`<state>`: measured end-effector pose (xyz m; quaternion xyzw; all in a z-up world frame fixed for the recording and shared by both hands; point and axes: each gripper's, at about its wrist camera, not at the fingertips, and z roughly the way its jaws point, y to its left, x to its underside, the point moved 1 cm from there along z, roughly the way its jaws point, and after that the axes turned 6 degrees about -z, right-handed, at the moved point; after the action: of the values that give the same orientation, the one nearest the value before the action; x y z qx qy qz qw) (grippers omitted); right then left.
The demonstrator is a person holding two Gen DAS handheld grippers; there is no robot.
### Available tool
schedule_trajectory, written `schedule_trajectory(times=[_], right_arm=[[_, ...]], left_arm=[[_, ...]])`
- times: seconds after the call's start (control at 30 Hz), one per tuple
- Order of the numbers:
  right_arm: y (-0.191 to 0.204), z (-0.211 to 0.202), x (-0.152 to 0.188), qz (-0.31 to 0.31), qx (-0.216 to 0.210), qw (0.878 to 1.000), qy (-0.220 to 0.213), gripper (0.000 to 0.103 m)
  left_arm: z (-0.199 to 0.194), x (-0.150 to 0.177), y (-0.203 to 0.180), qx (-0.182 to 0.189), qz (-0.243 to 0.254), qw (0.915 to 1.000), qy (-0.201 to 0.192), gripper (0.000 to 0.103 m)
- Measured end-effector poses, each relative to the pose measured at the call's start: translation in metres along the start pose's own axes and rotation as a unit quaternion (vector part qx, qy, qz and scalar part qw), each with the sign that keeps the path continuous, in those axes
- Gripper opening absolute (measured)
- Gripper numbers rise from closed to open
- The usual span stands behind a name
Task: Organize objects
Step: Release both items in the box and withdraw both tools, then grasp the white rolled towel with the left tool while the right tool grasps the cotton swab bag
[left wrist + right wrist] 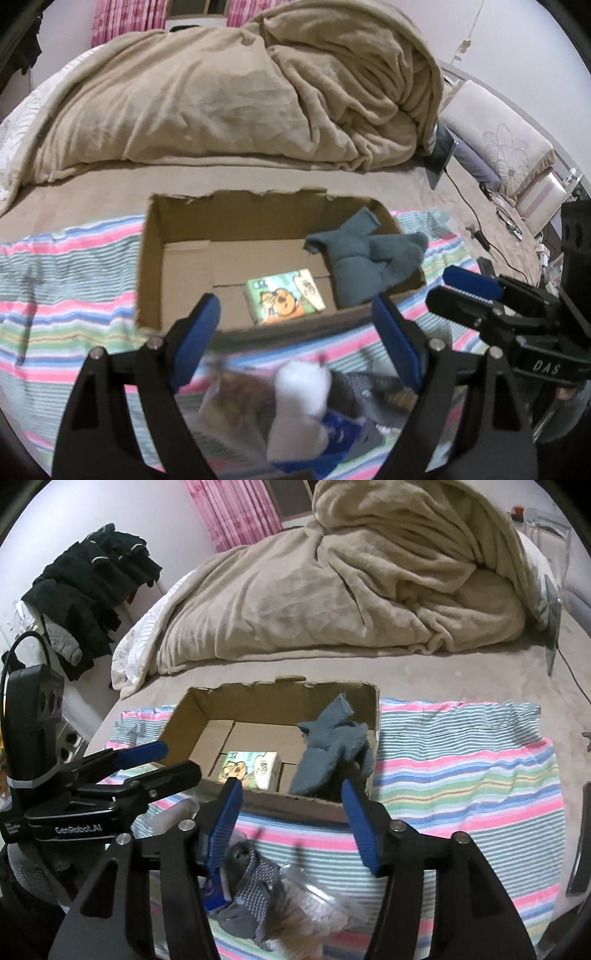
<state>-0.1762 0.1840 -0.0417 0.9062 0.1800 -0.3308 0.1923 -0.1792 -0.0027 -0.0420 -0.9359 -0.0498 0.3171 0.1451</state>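
While the cardboard box [155, 258] on the bed already holds a cartoon-printed packet [284, 297] and a grey-blue cloth [364, 258] draped over its right wall, a blurred heap of loose things lies on the striped towel [55, 295] on the near side of the box. Both sets of tongs stand apart with nothing between the pads. The left tongs [297, 338] hover just above a white sock [301, 402], which sits directly below and slightly nearer than their tips, its long axis running roughly along their pointing line. The right tongs [293, 821] hang over a grey patterned sock [255, 893] beside clear plastic wrapping [325, 901]. Judging by position, each hand is nearest its own sock.
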Motion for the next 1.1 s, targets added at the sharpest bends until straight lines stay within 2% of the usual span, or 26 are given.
schedule_trajectory(times=[0.4, 1.1], right_arm=[[0.015, -0.030, 0.018, -0.006, 0.019, 1.000, -0.009, 0.062], [0.011, -0.032, 0.067, 0.014, 0.034, 0.999, 0.025, 0.062]], left_arm=[[-0.046, 0.041, 0.010, -0.007, -0.003, 0.9996, -0.026, 0.086], [-0.056, 0.105, 0.030, -0.021, -0.022, 0.9995, -0.013, 0.086]])
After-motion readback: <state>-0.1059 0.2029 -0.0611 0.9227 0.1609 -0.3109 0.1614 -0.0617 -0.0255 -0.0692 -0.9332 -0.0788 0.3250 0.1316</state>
